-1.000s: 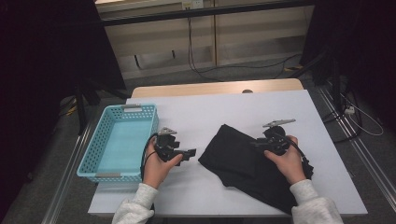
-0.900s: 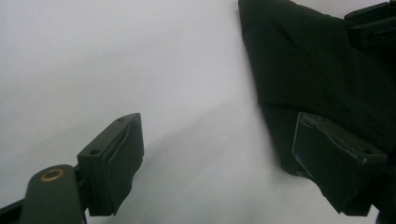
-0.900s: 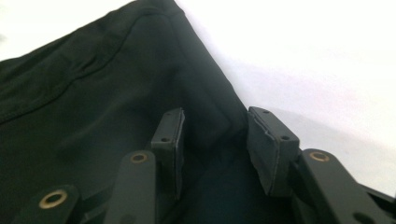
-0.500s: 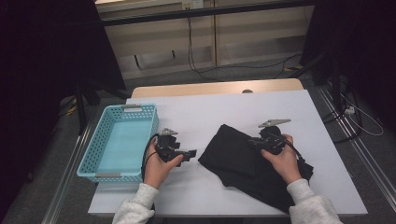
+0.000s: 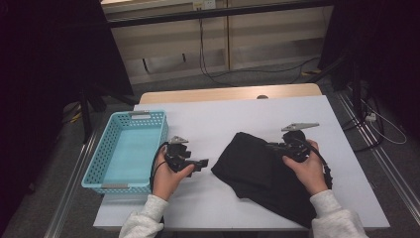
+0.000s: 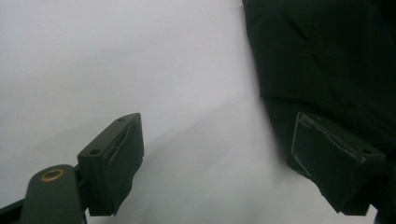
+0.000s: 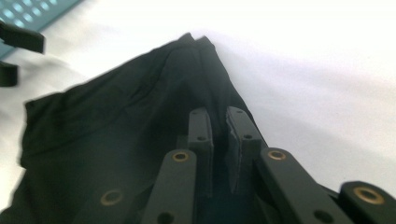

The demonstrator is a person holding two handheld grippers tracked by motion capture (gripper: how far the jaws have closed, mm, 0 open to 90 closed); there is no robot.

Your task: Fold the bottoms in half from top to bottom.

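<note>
A black cloth (image 5: 257, 171) lies crumpled on the white table (image 5: 223, 114), right of centre. My right gripper (image 5: 271, 147) rests on the cloth's far right edge. In the right gripper view its jaws (image 7: 218, 112) have just been closing and now stand nearly together, pinching a raised fold of the cloth (image 7: 116, 130). My left gripper (image 5: 203, 162) hovers just left of the cloth, pointing at it. Its jaws (image 6: 217, 126) are wide apart with bare table between them, and the cloth (image 6: 327, 56) lies behind the right pad.
A light blue plastic basket (image 5: 148, 115) stands empty at the table's left side; its corner (image 7: 37, 9) appears in the right gripper view. White table surface stretches beyond the cloth. Floor, cables and cabinets lie past the far edge.
The right hand has shifted slightly at the cloth's edge. The left hand and the basket have kept still.
</note>
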